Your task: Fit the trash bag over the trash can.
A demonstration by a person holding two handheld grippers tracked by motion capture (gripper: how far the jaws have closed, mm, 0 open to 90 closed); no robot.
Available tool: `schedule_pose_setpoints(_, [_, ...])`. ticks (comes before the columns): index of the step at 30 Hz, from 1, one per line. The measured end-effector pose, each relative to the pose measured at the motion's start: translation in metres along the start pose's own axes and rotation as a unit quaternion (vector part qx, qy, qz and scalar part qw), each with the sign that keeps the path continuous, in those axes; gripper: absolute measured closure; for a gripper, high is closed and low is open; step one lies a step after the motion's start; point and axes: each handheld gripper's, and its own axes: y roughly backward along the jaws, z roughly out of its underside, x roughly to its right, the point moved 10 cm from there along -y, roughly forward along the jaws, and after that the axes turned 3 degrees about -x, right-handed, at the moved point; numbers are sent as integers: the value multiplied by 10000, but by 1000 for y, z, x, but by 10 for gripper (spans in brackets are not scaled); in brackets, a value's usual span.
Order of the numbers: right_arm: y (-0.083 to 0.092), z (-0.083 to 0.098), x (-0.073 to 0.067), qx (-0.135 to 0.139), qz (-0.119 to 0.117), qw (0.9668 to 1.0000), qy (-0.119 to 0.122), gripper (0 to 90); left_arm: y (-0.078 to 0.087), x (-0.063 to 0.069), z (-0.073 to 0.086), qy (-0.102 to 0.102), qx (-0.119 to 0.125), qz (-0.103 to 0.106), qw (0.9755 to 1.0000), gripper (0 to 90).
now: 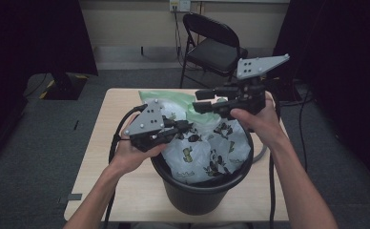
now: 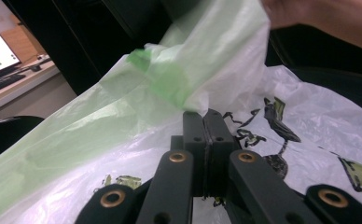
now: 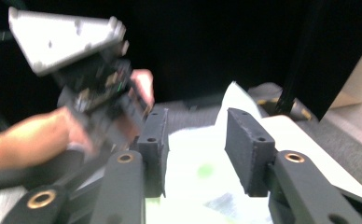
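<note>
Left tool pinches the bag edge at the bin's nine o'clock, steadying it; right tool unclenched.

Left gripper: jaws pressed tight together, pointing toward three o'clock in the high view.
Left hand: cups the gripper body from below, forearm running in from seven o'clock.
Right gripper: jaws parted, aimed toward nine o'clock.
Right hand: grips from behind, forearm entering from five o'clock.
</note>
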Motion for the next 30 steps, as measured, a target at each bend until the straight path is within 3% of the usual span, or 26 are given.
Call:
schedule_pose_setpoints(5, [-7, 15, -9, -138, -92, 9998, 68, 536, 3, -5, -1, 152, 105, -96, 9998, 899])
schedule_pose_setpoints(7, [-9, 20, -8, -145, -94, 9998, 40, 560, 3, -6, -1, 193, 138, -115, 9997, 898])
schedule_pose_setpoints(12, [-14, 27, -8, -108, -218, 9996, 105, 844, 1, -7, 1, 220, 144, -131, 9996, 896])
schedule_pose_setpoints(14, [-15, 26, -6, -123, -109, 9998, 129, 896, 2, -8, 2, 290, 219, -93, 9993, 886])
schedule_pose_setpoints(20, [-10, 24, 13, -81, 335, 9994, -52, 900, 14, -6, -2, 535, 641, 173, 9964, 889])
schedule_pose_setpoints(22, [-8, 27, 23, -124, 588, 9981, -138, 900, 19, -6, -3, 582, 723, 230, 9954, 878])
schedule_pose_setpoints(25, [-9, 29, 27, -73, 516, 9984, -204, 900, 22, -10, -5, 653, 748, 114, 9950, 692])
schedule_pose_setpoints(28, [-11, 26, 20, -8, 400, 9991, -105, 900, 27, -15, -11, 894, 985, 35, 9911, 514])
schedule_pose_setpoints(30, [-16, 26, 11, -97, 300, 9995, 18, 900, 33, -19, -19, 900, 1216, 0, 9885, 409])
